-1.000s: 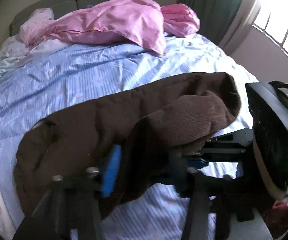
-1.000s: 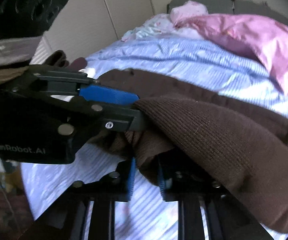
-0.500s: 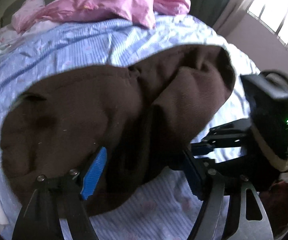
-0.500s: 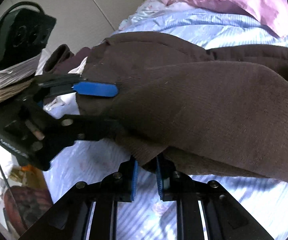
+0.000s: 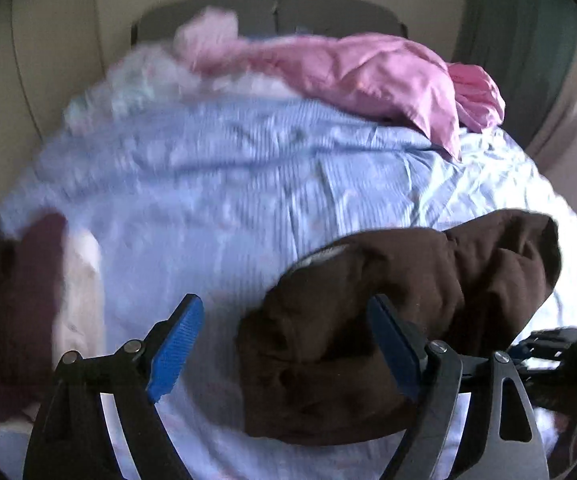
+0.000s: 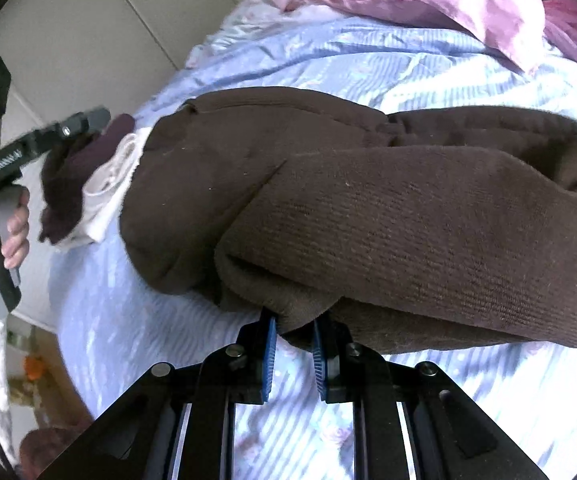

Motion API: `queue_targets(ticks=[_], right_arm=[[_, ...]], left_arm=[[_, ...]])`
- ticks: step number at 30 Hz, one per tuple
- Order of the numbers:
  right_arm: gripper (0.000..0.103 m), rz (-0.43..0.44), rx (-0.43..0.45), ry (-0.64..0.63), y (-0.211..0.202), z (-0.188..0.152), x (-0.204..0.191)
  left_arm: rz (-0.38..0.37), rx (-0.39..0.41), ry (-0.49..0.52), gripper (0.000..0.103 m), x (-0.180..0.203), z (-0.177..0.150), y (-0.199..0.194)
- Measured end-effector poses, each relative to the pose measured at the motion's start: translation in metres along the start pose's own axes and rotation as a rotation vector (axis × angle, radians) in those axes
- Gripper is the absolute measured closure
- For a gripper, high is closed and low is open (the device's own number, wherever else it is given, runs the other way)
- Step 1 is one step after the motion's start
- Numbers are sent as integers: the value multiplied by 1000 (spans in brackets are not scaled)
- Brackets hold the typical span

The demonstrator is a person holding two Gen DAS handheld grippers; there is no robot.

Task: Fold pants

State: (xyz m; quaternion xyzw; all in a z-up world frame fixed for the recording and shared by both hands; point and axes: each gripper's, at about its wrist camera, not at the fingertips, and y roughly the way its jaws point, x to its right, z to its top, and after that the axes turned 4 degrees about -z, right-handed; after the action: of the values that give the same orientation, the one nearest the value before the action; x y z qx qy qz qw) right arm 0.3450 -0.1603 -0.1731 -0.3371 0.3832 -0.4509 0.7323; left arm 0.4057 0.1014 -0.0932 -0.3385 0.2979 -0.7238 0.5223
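While my right gripper (image 6: pixel 293 354) pinches an edge of the brown pants (image 6: pixel 368 216) between nearly closed blue fingers (image 6: pixel 269 356), my left gripper (image 5: pixel 284 344) stands wide open and holds nothing, one blue finger (image 5: pixel 174 346) over bare sheet and the other (image 5: pixel 392 346) in front of the pants (image 5: pixel 400 320) from its camera; I cannot tell whether that finger touches the cloth. Seen from the right wrist, the pants lie folded over themselves in a thick bundle across the bed (image 6: pixel 160 320), the ribbed upper layer lapping onto a smoother layer beneath, with the pinched edge at the near side of the bundle. Seen from the left wrist, much of it blurred, the same bundle is a rumpled heap at the near right part of the blue striped sheet (image 5: pixel 216 208). Beside the pants, toward the left edge of the bed, sit a dark maroon garment (image 6: pixel 76 184) and a pale cloth (image 6: pixel 106 196) touching it. A hand (image 6: pixel 14 224) grips the left tool's handle at the far left of the right wrist view. Pink bedding (image 5: pixel 368 76) is piled at the head of the bed against a grey headboard (image 5: pixel 308 8).
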Motion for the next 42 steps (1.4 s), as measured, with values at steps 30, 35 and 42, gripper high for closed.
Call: queue_targets(ticks=[30,35,42], right_arm=[[82,-97,-28,-27,3,3,-15],[42,-79,-26,-52,-12,-2,-17],[42,-118,148,-165,-101,-6,-14]], left_arm=[[367,-39,-142,19,-15,-21,48],[418,88,25,17,12,-22,-18],[220,182,154,14,77,-38,-76]])
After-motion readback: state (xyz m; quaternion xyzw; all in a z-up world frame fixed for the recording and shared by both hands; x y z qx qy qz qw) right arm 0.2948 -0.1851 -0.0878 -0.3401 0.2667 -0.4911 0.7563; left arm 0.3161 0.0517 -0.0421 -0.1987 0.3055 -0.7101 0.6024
